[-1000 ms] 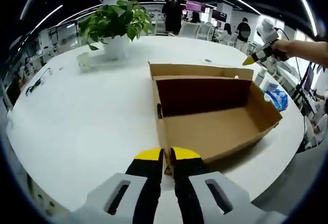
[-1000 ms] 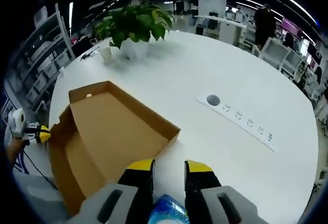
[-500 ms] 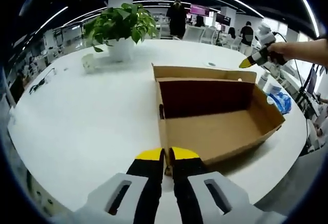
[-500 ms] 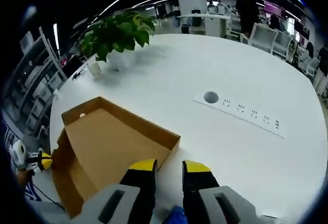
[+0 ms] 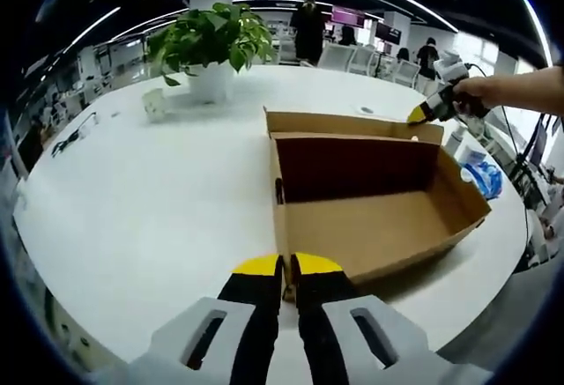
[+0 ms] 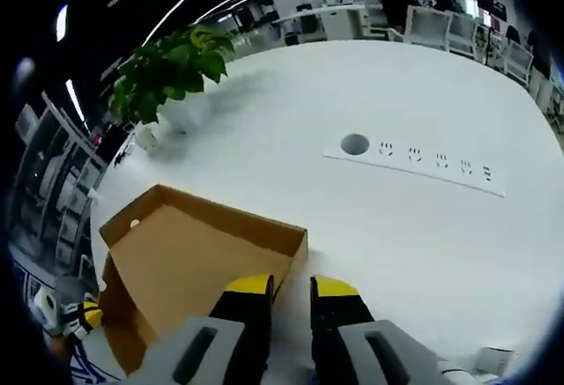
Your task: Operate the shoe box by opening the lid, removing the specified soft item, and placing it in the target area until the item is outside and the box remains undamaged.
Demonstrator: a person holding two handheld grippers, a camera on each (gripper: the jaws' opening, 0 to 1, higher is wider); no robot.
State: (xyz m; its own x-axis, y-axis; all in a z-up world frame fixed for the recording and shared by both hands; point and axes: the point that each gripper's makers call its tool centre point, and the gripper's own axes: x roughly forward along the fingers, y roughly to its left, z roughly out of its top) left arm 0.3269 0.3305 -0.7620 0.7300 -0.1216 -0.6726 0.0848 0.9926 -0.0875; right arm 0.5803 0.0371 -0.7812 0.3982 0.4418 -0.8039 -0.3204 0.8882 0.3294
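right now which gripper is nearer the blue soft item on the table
Right. The right gripper hovers above the box's far corner, a short way from the blue soft item; the left gripper clamps the box's near edge, across the box.

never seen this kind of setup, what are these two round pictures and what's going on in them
Each picture comes from a fisheye camera riding on a hand-held gripper; a person holds one in each hand. There is no robot arm.

In the left gripper view, the left hand-held gripper rises from the bottom, its yellow-tipped jaws pinched on the near corner of an open cardboard shoe box. The right hand-held gripper comes in from the right, held by the person's hand above the box's far edge.

In the right gripper view, that gripper looks down over the box, with a narrow gap between its jaws and nothing in them.

The box sits on a white table. A potted plant stands at its far side, and a blue soft item lies beside the box.
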